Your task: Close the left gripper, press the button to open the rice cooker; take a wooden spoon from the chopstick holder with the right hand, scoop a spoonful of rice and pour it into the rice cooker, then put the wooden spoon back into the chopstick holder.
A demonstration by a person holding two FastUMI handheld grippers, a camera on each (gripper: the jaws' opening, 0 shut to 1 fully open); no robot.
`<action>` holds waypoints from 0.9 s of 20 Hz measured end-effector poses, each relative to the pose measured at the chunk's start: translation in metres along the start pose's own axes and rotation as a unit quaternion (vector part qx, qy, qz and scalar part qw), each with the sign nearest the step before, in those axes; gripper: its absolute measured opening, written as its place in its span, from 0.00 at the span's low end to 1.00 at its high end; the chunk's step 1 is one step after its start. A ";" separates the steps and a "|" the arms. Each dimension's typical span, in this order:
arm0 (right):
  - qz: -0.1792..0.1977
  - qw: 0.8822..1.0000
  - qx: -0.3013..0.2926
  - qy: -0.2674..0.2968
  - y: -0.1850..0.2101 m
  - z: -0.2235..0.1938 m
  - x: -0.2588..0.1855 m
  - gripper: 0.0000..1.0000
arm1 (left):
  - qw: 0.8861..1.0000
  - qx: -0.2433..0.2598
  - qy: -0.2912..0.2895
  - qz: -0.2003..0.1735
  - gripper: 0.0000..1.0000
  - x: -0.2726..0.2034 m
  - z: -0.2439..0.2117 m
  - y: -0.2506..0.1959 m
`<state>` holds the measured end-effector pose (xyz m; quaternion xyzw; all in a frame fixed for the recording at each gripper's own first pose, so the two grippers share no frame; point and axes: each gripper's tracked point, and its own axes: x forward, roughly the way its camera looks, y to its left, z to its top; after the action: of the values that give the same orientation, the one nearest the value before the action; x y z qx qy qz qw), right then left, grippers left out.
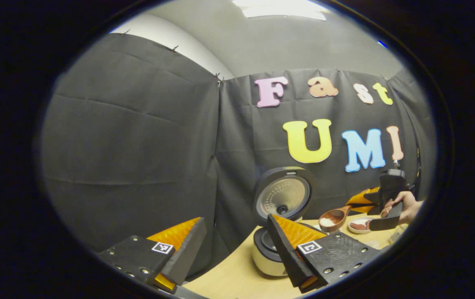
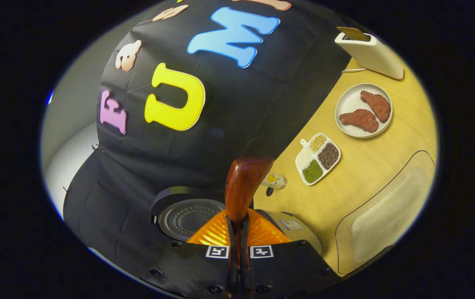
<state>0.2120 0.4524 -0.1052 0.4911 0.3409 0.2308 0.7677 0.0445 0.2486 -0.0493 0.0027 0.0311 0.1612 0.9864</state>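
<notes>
Rice cooker (image 1: 276, 232) stands open on the wooden table (image 1: 237, 274), its round lid (image 1: 283, 195) tipped up against the booth wall. Taking the cooker as the landmark: the wooden spoon (image 1: 334, 218) hangs just beside and above its open pot, on the side away from the left gripper, with a pale heap of rice in the bowl. Its long axis runs roughly level, bowl end toward the cooker, handle end back into the right gripper (image 1: 364, 199), which a hand (image 1: 405, 205) carries. In the right gripper view that gripper (image 2: 237, 232) is clamped narrow on the spoon (image 2: 243, 187), and the lid (image 2: 185, 216) lies just beyond and below it. The right hand is clearly the nearer one for the pour; judging by this, a short carry toward the cooker and a roll of the spoon remain. The left gripper (image 1: 237, 236) sits on the near side of the cooker, spread wide, holding nothing.
</notes>
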 end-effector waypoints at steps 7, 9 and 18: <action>-0.001 0.988 -0.149 0.031 0.016 -0.058 0.045 0.04 | 0.999 -0.007 0.013 0.034 0.89 -0.007 -0.015 0.028; 0.001 0.978 -0.205 0.041 0.017 -0.073 0.052 0.04 | 0.999 -0.008 0.016 0.041 0.89 -0.011 -0.019 0.034; 0.010 0.894 -0.445 0.059 0.026 -0.111 0.057 0.04 | 0.998 -0.013 0.019 0.056 0.92 -0.016 -0.025 0.040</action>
<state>0.1656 0.5681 -0.1304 0.0873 0.2420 0.3944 0.8822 0.0157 0.2810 -0.0724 -0.0119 0.0477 0.2165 0.9751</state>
